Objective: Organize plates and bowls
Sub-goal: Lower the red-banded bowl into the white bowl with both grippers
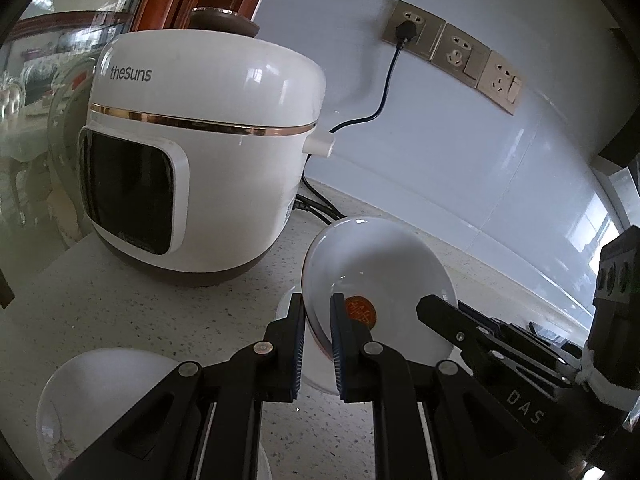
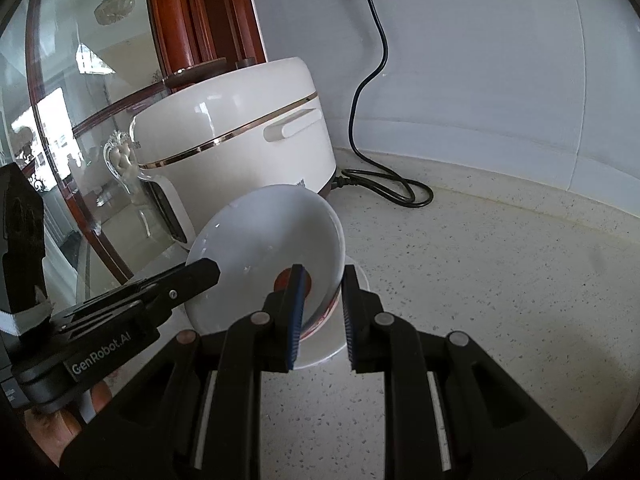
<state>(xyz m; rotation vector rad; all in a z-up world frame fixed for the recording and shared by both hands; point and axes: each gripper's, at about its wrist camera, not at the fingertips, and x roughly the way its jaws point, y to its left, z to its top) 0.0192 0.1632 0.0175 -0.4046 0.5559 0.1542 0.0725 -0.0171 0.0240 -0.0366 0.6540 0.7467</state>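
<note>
A white bowl (image 1: 376,256) (image 2: 272,232) with a red seal inside is tilted on edge over a white plate (image 1: 285,308) (image 2: 362,282) on the speckled counter. My left gripper (image 1: 318,300) is shut on the bowl's left rim, one finger inside and one outside. My right gripper (image 2: 323,270) is shut on the opposite rim in the same way. Each gripper shows in the other's view, the right gripper (image 1: 430,306) and the left gripper (image 2: 208,270) both at the bowl's edge. A second white bowl (image 1: 100,384) with a floral print sits at the lower left.
A white rice cooker (image 1: 208,160) (image 2: 240,128) stands just behind the bowl, its black cord (image 1: 384,92) (image 2: 380,184) running to wall sockets. A glass partition (image 2: 80,120) with a wooden frame is at the left. Bare counter (image 2: 500,280) spreads to the right.
</note>
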